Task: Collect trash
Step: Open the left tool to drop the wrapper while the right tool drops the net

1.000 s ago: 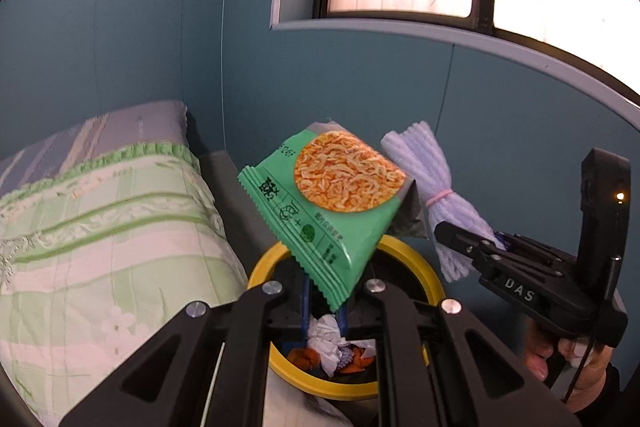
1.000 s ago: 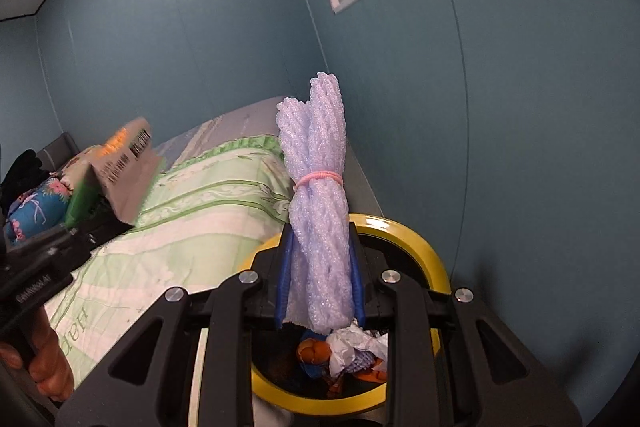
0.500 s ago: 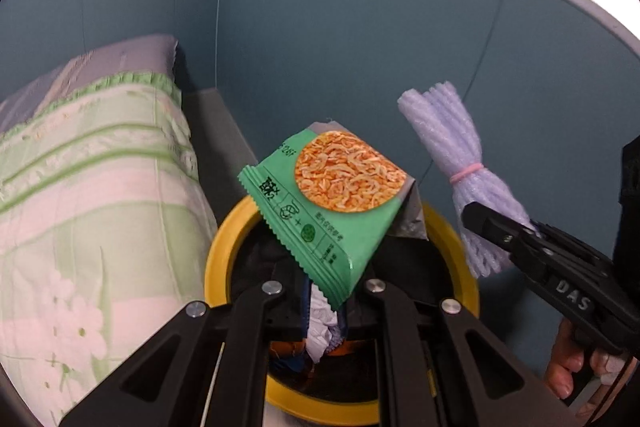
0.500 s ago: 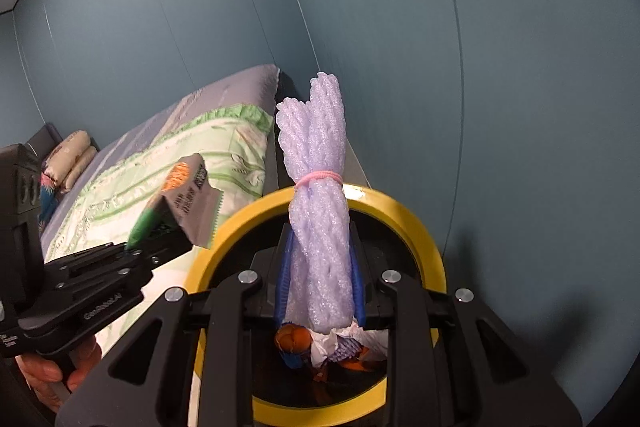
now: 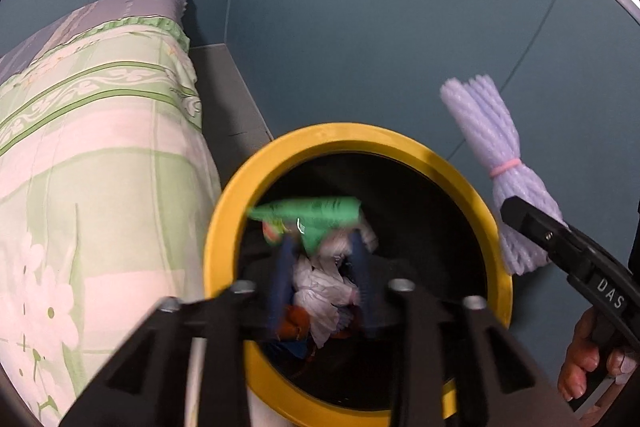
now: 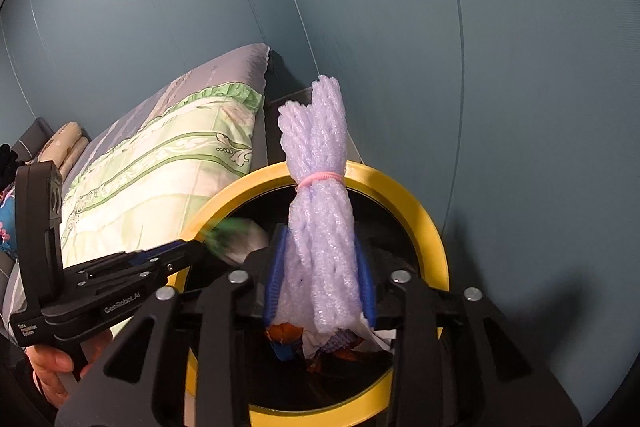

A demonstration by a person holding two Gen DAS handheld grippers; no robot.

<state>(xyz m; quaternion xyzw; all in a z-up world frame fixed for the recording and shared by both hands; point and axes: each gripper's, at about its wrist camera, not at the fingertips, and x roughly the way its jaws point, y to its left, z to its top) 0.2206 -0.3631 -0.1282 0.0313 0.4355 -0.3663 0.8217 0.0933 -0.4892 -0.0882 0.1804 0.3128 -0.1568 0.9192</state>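
over the yellow-rimmed bin [image 5: 224,211], the left gripper [image 5: 320,267] has just been opening – its jaws apart, the blurred green wrapper [image 5: 316,215] loose at their tips above the trash inside – while the right gripper [image 6: 320,279], jaws also easing, flanks the upright lilac foam net [image 6: 316,195].

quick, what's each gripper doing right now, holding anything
left gripper: fingers have just been opening, open; the green wrapper is blurred, dropping free into the yellow-rimmed bin.
right gripper: fingers just eased wider, but pads still press on the purple foam net bundle.
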